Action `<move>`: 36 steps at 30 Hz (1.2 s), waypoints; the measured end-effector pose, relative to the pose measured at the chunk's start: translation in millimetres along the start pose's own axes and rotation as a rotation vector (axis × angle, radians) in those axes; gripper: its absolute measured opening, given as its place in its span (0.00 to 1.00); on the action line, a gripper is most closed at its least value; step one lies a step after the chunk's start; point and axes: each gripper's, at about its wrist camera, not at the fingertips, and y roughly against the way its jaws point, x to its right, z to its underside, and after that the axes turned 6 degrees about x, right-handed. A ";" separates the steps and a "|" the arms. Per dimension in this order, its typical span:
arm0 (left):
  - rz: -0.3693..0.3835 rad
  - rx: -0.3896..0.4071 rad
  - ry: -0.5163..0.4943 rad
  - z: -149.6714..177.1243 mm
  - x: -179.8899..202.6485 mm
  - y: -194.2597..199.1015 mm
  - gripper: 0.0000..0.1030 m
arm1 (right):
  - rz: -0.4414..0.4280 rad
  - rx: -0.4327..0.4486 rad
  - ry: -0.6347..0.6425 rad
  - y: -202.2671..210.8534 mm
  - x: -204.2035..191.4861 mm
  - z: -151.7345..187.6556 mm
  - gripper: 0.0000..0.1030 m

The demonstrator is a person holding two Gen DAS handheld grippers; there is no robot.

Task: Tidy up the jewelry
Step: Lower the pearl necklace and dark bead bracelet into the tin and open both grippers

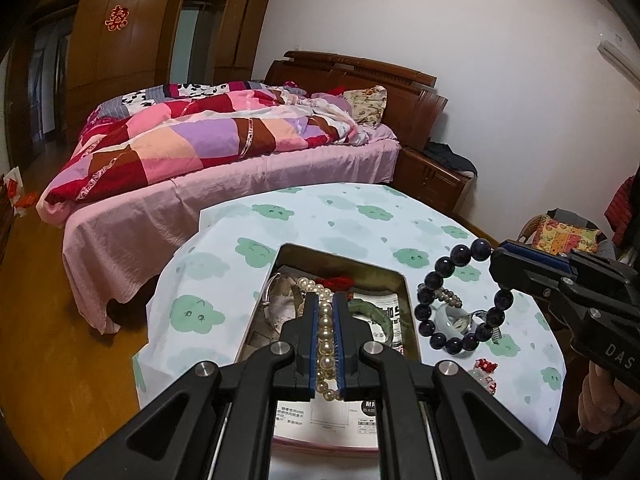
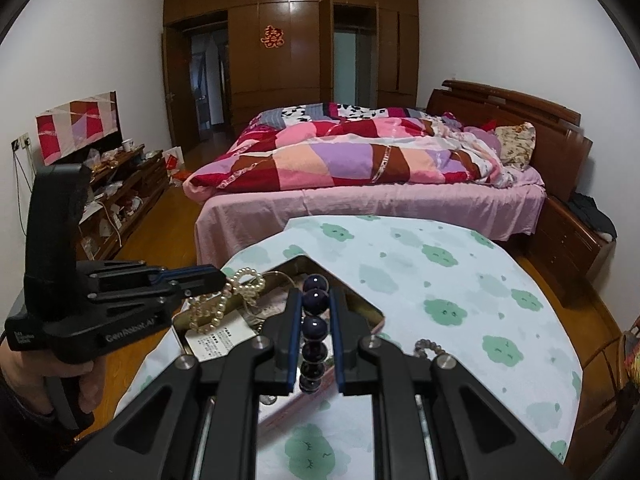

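Observation:
My left gripper (image 1: pixel 325 300) is shut on a pearl bracelet (image 1: pixel 326 344) and holds it above an open metal tin (image 1: pixel 408 300); it also shows in the right wrist view (image 2: pixel 222 280) with the pearls (image 2: pixel 224 300) hanging from it. My right gripper (image 2: pixel 316 296) is shut on a dark purple bead bracelet (image 2: pixel 314 328), which hangs in the air right of the tin in the left wrist view (image 1: pixel 460 300), held by the right gripper (image 1: pixel 494 258). The tin holds a green bangle (image 1: pixel 368 308), a red cord piece (image 1: pixel 334 282) and papers.
The tin sits on a table with a white cloth printed with green clouds (image 1: pixel 360 216). On the cloth right of the tin lie a pale jade bangle (image 1: pixel 450 322), a small grey bead bracelet (image 1: pixel 450 298) and a red-and-white charm (image 1: pixel 486 372). A bed (image 2: pixel 360 168) stands behind.

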 end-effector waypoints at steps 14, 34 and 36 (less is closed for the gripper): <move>-0.029 -0.038 0.014 8.9 -12.5 -15.3 0.05 | -0.037 -0.064 0.026 -29.6 -17.6 12.5 0.15; -0.068 -0.126 -0.011 31.7 -17.8 -44.9 0.05 | -0.046 -0.173 -0.037 -62.1 -10.4 49.1 0.15; -0.070 -0.129 -0.012 32.7 -17.9 -45.5 0.05 | -0.048 -0.179 -0.043 -64.3 -9.1 50.8 0.15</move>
